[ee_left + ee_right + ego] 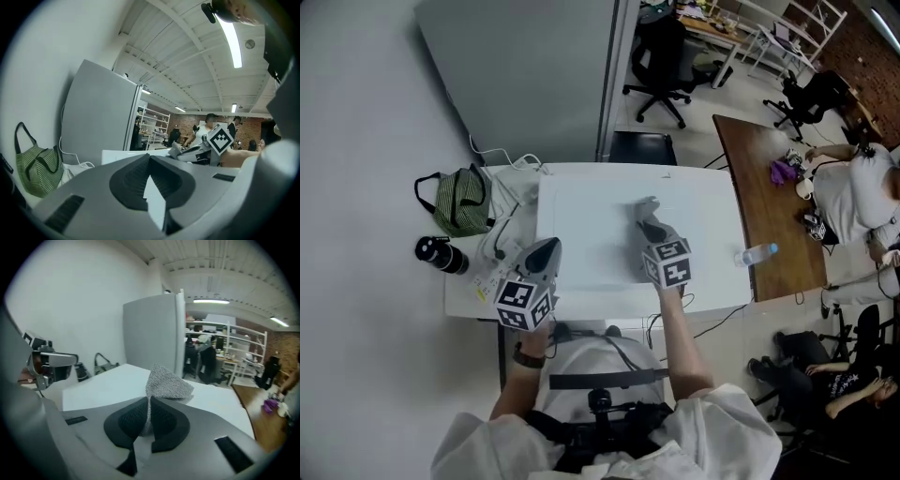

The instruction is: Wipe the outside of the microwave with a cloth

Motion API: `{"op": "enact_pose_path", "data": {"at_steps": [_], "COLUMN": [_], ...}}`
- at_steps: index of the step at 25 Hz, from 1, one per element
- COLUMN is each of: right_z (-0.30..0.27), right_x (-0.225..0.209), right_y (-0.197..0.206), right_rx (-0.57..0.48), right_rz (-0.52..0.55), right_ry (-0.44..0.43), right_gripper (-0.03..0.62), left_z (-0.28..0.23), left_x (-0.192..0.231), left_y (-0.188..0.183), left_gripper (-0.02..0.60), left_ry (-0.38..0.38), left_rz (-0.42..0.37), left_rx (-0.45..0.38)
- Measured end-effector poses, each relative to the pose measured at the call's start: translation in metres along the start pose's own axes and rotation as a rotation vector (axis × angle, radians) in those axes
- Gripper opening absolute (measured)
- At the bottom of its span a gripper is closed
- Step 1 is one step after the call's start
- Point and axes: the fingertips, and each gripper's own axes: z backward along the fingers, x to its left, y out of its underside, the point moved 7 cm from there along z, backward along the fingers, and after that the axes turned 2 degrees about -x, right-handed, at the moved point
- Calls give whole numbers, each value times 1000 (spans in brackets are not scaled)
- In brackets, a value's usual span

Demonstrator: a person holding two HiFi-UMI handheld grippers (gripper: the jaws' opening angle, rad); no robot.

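Note:
The white microwave (pixel 609 234) stands on a table, and I look down on its flat top. My right gripper (pixel 649 223) is over the middle of that top, shut on a grey knit cloth (pixel 648 204). In the right gripper view the cloth (pixel 168 384) sticks up and forward from between the jaws of the right gripper (pixel 149 401), above the microwave top (pixel 108 385). My left gripper (pixel 546 246) hovers at the microwave's near left edge. In its own view the left gripper (pixel 149 159) is shut with nothing between its jaws.
A green striped bag (pixel 461 202) and a black bottle (pixel 441 255) lie left of the microwave, with white cables (pixel 511 161) behind. A grey cabinet (pixel 534 75) stands at the back. To the right are a wooden table (pixel 769 187), a water bottle (pixel 757 253) and seated people.

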Motion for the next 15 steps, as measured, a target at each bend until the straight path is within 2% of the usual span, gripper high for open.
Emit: {"op": "enact_pose_path", "data": {"at_steps": [5, 8, 9, 11, 15], "right_z": [-54, -65, -67, -68, -47], "right_x": [157, 207, 211, 204, 145], "right_y": [-43, -48, -45, -38, -27], "right_rx": [-33, -61, -63, -64, -70], "right_rz": [121, 54, 38, 42, 16], "right_ry": [-344, -518, -537, -506, -308], "right_gripper": [25, 26, 26, 25, 25], "left_z": [26, 42, 45, 48, 43], "left_x": [21, 35, 39, 46, 44], "left_y": [6, 8, 8, 9, 11], "left_gripper": [25, 21, 21, 21, 21], "left_ry": [-58, -95, -105, -110, -82], "left_rz": [19, 33, 37, 38, 32], "left_rx": [4, 0, -5, -9, 5]}}
